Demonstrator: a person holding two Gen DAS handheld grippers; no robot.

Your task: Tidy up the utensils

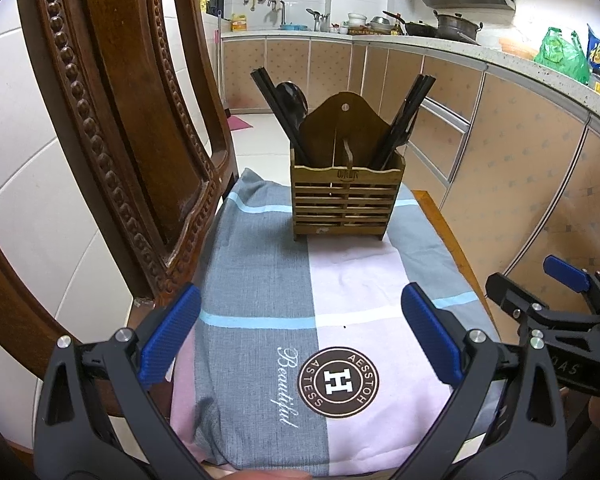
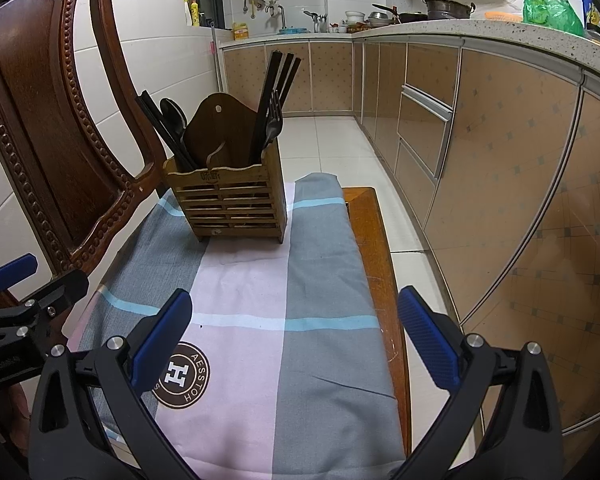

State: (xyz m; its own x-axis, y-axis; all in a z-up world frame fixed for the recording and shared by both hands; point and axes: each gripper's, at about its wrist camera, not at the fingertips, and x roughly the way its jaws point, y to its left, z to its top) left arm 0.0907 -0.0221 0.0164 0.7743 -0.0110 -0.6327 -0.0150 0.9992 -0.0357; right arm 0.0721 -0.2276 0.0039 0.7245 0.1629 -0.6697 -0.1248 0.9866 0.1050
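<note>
A slatted wooden utensil holder (image 1: 346, 204) (image 2: 230, 210) stands upright at the far end of a checked cloth (image 1: 260, 280) (image 2: 320, 280). Its left compartment holds black chopsticks (image 1: 278, 114) (image 2: 160, 128) and a black spoon (image 1: 294, 100) (image 2: 174, 118). The right compartment holds more black chopsticks (image 1: 410, 116) (image 2: 276, 92) and a black fork (image 2: 274, 120). My left gripper (image 1: 300, 332) is open above the near cloth, with nothing between its blue pads. My right gripper (image 2: 296, 338) (image 1: 548, 280) is open too, beside it on the right, empty.
A carved wooden chair back (image 1: 112, 112) (image 2: 48, 120) rises close on the left. The cloth covers a wooden seat whose bare edge (image 2: 376, 260) shows on the right. Kitchen cabinets (image 2: 480, 152) and a countertop (image 1: 480, 54) with pots and bags run along the right and back.
</note>
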